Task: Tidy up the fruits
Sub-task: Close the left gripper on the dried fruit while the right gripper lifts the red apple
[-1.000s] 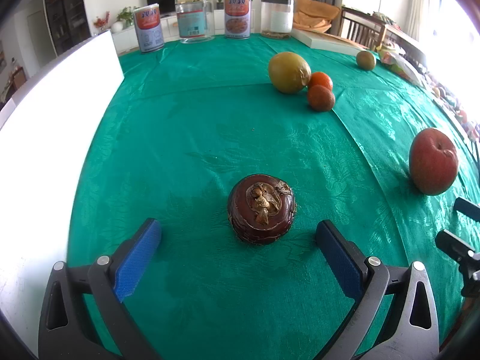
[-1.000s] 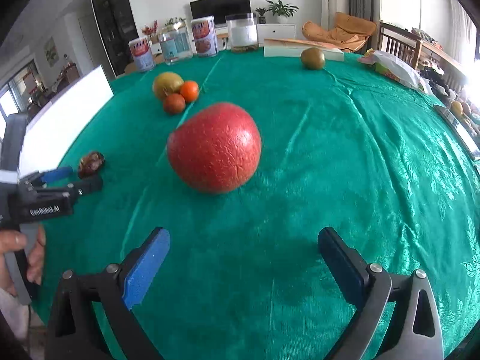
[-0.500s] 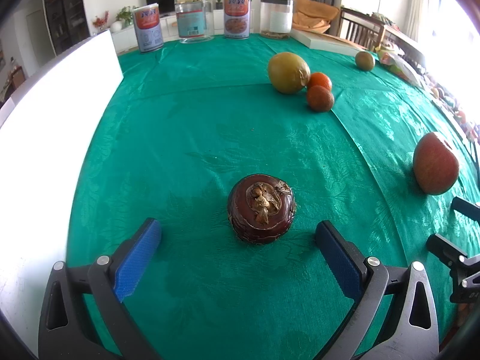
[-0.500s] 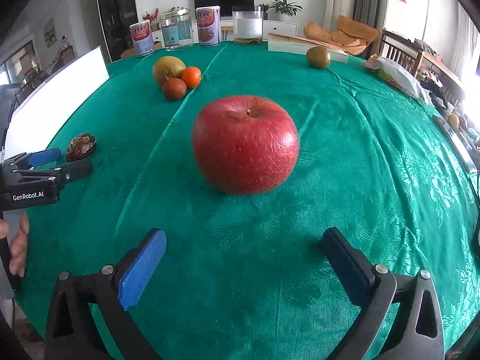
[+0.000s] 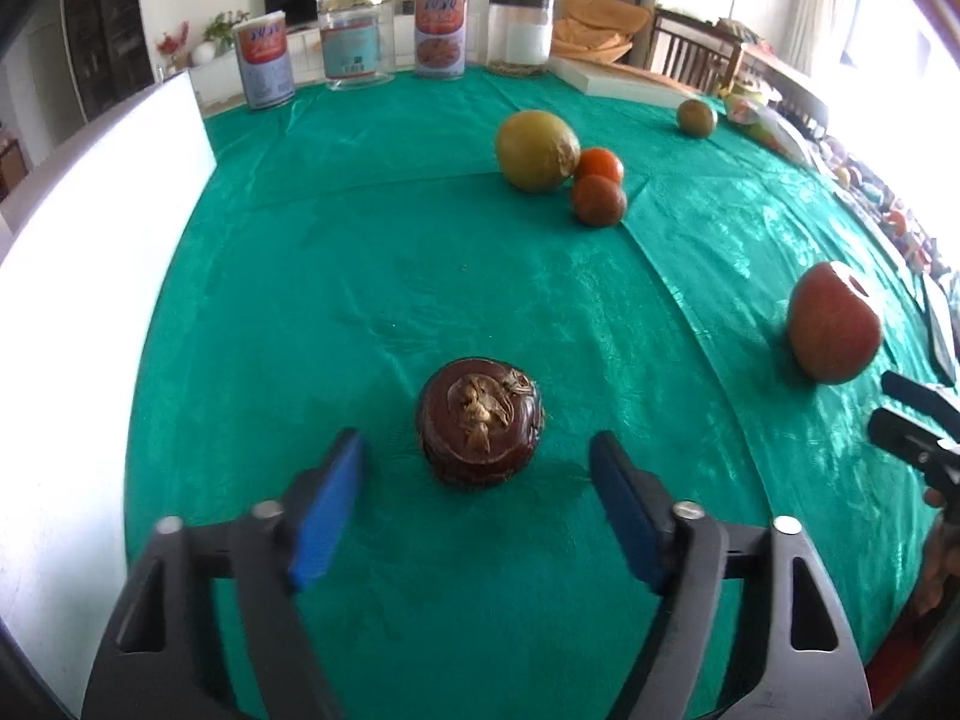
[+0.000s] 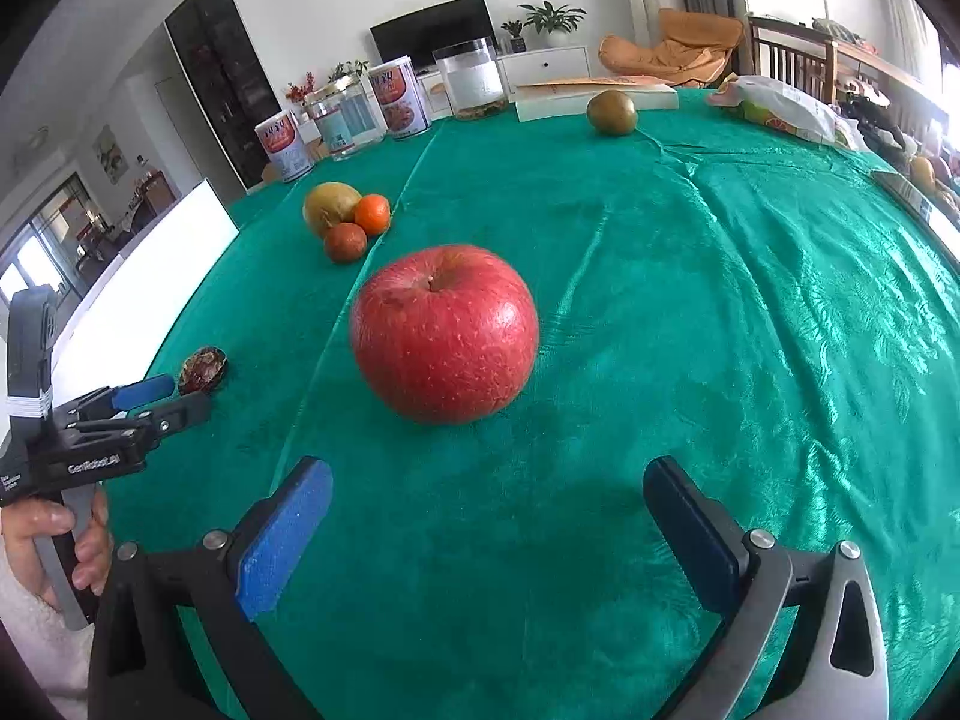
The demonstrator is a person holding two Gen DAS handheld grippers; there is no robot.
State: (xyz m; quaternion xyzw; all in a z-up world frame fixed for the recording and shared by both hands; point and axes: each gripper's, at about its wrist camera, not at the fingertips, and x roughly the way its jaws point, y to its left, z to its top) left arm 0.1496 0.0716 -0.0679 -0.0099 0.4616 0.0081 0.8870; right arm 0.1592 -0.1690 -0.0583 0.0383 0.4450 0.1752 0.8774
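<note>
A dark brown wrinkled fruit (image 5: 480,422) sits on the green tablecloth just ahead of my left gripper (image 5: 477,456), which is open with a finger on each side of it, not touching. It also shows in the right wrist view (image 6: 202,369). A big red apple (image 6: 444,333) stands just ahead of my open, empty right gripper (image 6: 489,489); it appears at the right of the left wrist view (image 5: 834,324). A yellow-green round fruit (image 5: 536,150) and two small oranges (image 5: 599,186) are grouped farther back. A green-brown fruit (image 6: 611,113) lies at the far side.
Tins and glass jars (image 5: 360,48) line the table's far edge. A white board (image 5: 90,252) runs along the left. A flat white box (image 6: 594,99) and a plastic bag (image 6: 780,108) lie at the far right. The left gripper (image 6: 138,405) shows in the right wrist view.
My left gripper's fingers have narrowed around the dark brown fruit. My right gripper has swung so that the apple is centred and closer, stem up.
</note>
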